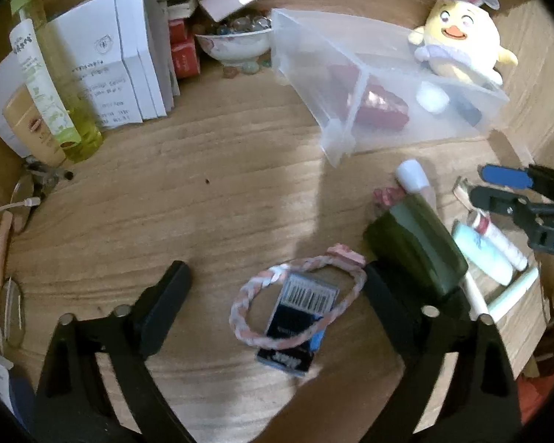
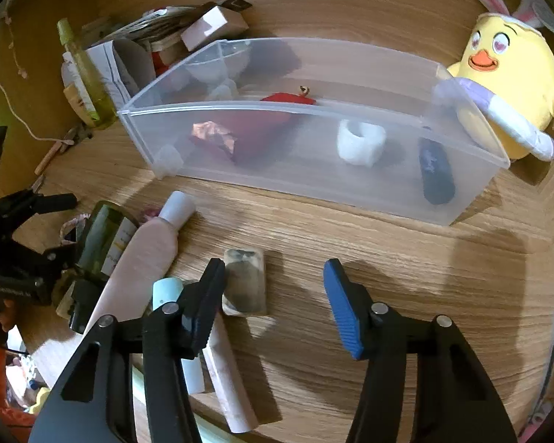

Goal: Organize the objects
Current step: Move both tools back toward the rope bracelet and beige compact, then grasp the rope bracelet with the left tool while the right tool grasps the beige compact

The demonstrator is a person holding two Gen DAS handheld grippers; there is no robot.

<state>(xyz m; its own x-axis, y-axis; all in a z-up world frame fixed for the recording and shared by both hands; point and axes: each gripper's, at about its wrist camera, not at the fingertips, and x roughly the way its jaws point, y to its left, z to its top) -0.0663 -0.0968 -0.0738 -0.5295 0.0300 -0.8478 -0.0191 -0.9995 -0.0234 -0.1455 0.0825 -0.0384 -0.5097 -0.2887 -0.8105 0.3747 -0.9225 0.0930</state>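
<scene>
My left gripper (image 1: 275, 284) stands open low over the wooden table. Between its fingers lie a pink-and-white braided bracelet (image 1: 247, 328) and a small black-and-blue box with a barcode (image 1: 295, 321); neither pad presses on them. My right gripper (image 2: 273, 271) is open too. A small grey-beige block (image 2: 244, 282) lies between its fingers, close against the black left finger (image 2: 212, 284) and apart from the blue-padded right one. A clear plastic bin (image 2: 277, 107) (image 1: 351, 74) stands beyond, holding a red item (image 2: 255, 129), a white roll (image 2: 360, 142) and a dark blue object (image 2: 435, 170).
A dark green bottle (image 1: 417, 243), a pink tube with a white cap (image 2: 147, 254) and a light-blue tube (image 1: 480, 251) lie between the grippers. A yellow plush chick (image 2: 509, 74) leans on the bin. White boxes (image 1: 122, 74), a bowl of marbles (image 1: 232, 44) and bottles (image 1: 55, 85) crowd the far left.
</scene>
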